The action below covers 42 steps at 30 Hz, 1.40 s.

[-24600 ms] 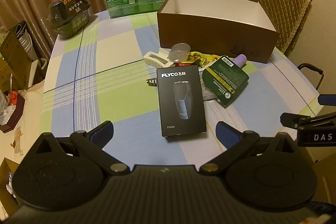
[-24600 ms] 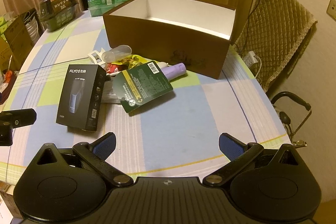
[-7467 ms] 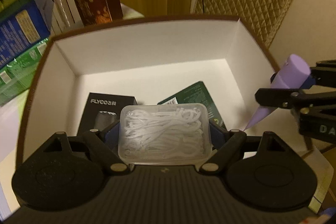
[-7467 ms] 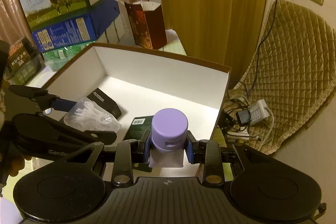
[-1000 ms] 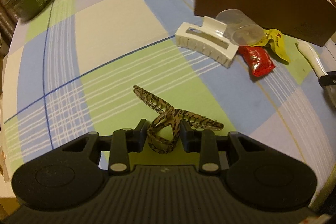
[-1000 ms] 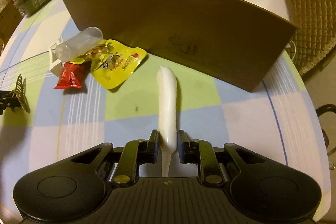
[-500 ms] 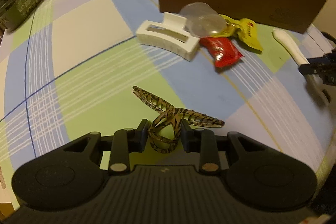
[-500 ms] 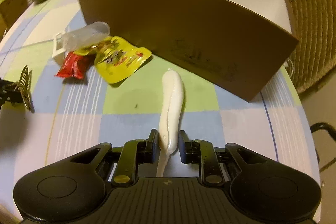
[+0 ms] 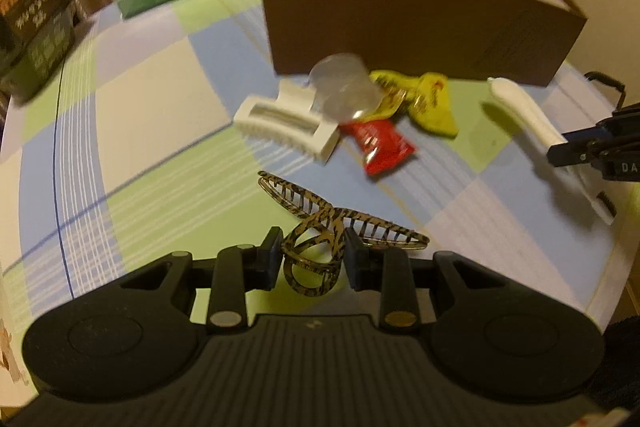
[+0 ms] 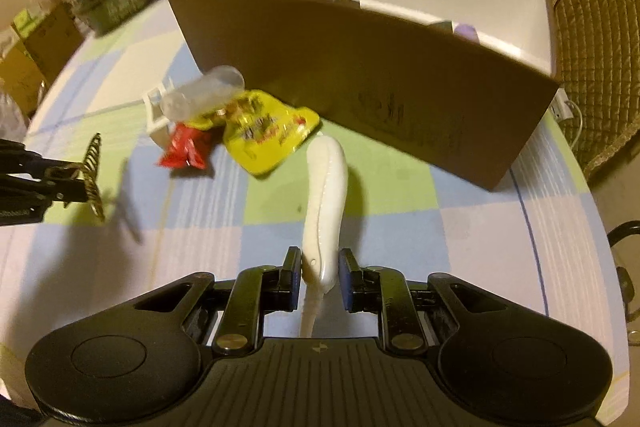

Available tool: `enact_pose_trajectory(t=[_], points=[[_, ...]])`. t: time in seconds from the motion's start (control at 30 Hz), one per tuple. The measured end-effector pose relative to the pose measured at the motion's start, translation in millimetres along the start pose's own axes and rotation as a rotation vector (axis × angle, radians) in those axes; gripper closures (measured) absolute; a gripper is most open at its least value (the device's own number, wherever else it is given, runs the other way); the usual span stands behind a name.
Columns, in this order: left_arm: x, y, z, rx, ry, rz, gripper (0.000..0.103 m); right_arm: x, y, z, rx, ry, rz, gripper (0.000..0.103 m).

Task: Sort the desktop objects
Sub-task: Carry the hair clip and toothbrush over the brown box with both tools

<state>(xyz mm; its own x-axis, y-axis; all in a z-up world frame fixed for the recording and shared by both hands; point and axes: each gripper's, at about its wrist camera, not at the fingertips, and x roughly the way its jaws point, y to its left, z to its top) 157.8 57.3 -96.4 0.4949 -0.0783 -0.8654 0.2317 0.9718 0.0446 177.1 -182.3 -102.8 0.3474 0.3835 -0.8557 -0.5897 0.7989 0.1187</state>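
L fingers clamp 1 striped clip; R fingers clamp 1 white handle. On cloth: 1 white clip, 2 packets.

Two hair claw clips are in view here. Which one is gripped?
The tortoiseshell claw clip, clamped in the left gripper. The white claw clip lies free on the tablecloth beside the clear cup.

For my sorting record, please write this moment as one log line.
left claw: shut on tortoiseshell hair clip | right claw: shut on white curved plastic handle | brown cardboard box: ahead
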Motion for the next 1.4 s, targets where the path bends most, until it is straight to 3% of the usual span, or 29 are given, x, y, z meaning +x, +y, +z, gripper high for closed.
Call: enact_pose_trajectory(t=[0.47,0.83,1.4], points=[[-34,-21,46,0.047,-0.140,-0.023,0.076,-37,-11,19,0.002,-0.059,0.024,0.087],[-47,-42,106,0.107,-0.260,-0.068,0.076,-70,-27,64,-0.025,-0.158,0.054,0.086],[-21,-57,198,0.145,-0.302,-0.092,0.076,-69,-47,148,-0.114,-0.228,0.077,0.087]])
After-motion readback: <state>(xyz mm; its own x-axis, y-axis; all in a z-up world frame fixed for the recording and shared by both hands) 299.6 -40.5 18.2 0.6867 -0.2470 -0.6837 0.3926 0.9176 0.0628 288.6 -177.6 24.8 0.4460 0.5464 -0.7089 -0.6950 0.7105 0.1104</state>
